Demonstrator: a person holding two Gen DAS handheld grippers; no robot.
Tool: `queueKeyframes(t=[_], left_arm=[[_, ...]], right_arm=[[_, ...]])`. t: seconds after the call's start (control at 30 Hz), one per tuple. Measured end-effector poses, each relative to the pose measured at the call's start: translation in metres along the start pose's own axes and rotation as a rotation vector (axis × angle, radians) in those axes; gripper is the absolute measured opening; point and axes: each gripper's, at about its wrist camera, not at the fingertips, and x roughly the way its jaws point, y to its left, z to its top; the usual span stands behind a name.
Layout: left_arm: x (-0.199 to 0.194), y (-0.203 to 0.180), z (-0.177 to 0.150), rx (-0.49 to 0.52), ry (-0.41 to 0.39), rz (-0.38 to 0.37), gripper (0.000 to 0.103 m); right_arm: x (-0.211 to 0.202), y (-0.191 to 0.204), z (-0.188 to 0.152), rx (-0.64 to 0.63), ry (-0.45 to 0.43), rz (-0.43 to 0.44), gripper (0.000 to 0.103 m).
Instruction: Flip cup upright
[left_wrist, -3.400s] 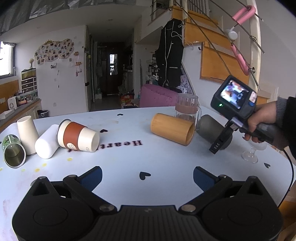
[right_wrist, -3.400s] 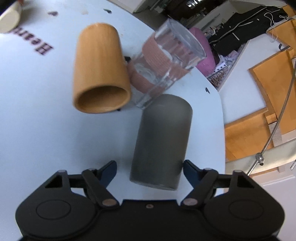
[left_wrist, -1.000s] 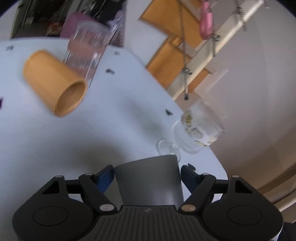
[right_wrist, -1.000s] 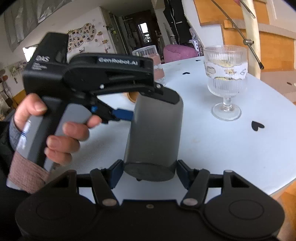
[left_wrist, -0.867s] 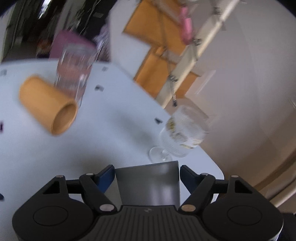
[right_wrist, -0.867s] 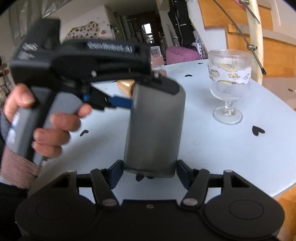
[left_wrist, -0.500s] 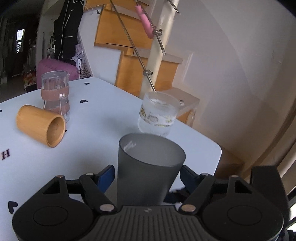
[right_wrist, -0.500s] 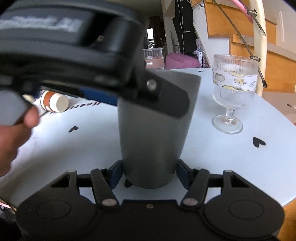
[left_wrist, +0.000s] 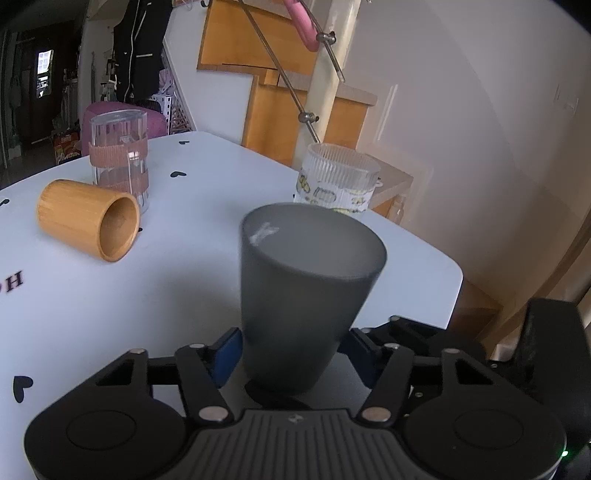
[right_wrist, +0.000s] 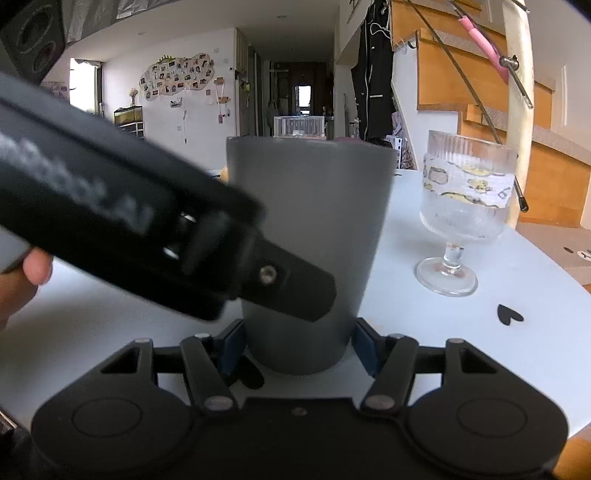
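The grey cup (left_wrist: 303, 291) stands upright, mouth up, on the white table (left_wrist: 177, 266). My left gripper (left_wrist: 291, 354) has its blue pads on both sides of the cup's base and is shut on it. My right gripper (right_wrist: 299, 347) also has its pads against the cup (right_wrist: 314, 236) low on its sides, from the other side. The left gripper's black body (right_wrist: 122, 236) crosses the right wrist view in front of the cup.
A bamboo cup (left_wrist: 88, 218) lies on its side at the left, a glass tumbler with a pink band (left_wrist: 118, 155) behind it. A stemmed ribbed glass (right_wrist: 461, 218) stands just right of the grey cup, near the table's edge (left_wrist: 454, 273).
The grey cup has been turned from tilted, base toward the right gripper, to upright on the table. Both grippers came level with it and stayed closed on it.
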Motion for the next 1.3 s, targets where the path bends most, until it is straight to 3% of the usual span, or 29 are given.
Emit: queueKeyframes(t=[0.4,1.3], left_arm=[[0.020,0.001,-0.001,0.039,-0.006,0.032,0.061],[0.101,0.038,0.065,-0.013,-0.142,0.104,0.061]], right_arm=[[-0.009,-0.004,-0.005,-0.011,0.000,-0.017,0.069],[-0.035,-0.024,-0.020,0.050,-0.011,-0.094,0.070]])
